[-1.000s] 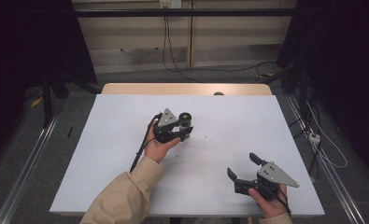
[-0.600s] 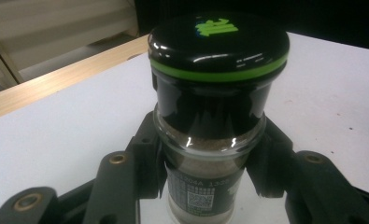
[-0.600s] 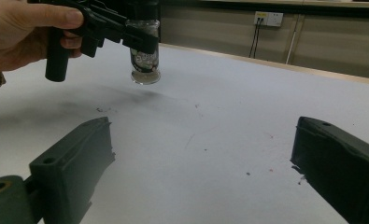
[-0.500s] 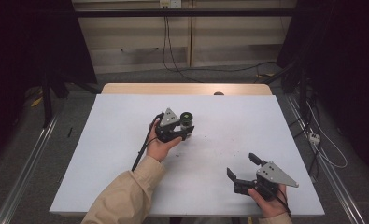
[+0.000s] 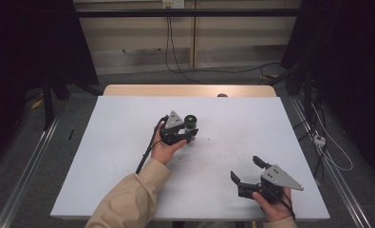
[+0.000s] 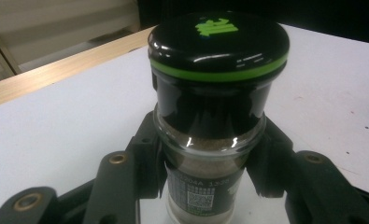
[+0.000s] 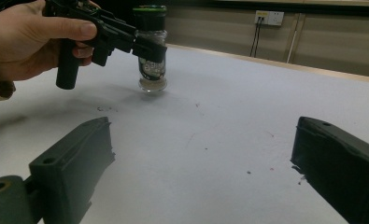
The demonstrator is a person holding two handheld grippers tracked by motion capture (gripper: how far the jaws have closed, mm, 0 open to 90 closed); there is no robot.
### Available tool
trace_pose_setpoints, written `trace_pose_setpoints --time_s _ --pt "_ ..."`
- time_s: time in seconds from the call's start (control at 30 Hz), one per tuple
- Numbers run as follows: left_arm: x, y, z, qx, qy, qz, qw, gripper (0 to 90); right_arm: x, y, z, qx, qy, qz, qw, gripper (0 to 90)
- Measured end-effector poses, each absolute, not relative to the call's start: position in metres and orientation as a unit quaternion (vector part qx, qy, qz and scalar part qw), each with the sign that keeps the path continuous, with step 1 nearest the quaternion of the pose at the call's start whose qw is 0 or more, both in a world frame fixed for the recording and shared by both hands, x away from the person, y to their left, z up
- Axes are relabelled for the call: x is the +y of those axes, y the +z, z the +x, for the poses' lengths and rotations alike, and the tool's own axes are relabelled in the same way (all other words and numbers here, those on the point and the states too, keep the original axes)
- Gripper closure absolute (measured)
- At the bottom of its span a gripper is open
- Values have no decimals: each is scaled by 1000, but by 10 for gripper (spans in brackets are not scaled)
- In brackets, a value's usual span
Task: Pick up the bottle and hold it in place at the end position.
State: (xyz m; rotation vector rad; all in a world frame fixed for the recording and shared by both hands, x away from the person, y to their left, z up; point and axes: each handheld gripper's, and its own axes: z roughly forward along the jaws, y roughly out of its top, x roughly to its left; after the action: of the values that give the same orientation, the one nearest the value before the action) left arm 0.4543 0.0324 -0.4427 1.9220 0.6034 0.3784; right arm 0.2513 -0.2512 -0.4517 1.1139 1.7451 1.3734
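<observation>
Spice jar [image 5: 191,124] upright near table [image 5: 109,156] centre, high view; left gripper [image 5: 185,136] clamped on it from 7 o'clock. Right gripper [image 5: 246,170] at 5 o'clock of jar, well apart, jaws spread, nothing between.
Left gripper view: 2 jaws pinch glass body below black green-ringed lid [image 6: 218,42].
Right gripper view: jar at 11 o'clock, standing on table, left hand [image 7: 28,39] beside.
</observation>
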Motion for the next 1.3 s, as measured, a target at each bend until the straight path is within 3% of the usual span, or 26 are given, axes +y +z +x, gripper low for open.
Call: trace_pose_setpoints --time_s 1.3 --pt "31 -444 458 256 172 795 523 531 -252 -452 252 665 524 423 321 45"
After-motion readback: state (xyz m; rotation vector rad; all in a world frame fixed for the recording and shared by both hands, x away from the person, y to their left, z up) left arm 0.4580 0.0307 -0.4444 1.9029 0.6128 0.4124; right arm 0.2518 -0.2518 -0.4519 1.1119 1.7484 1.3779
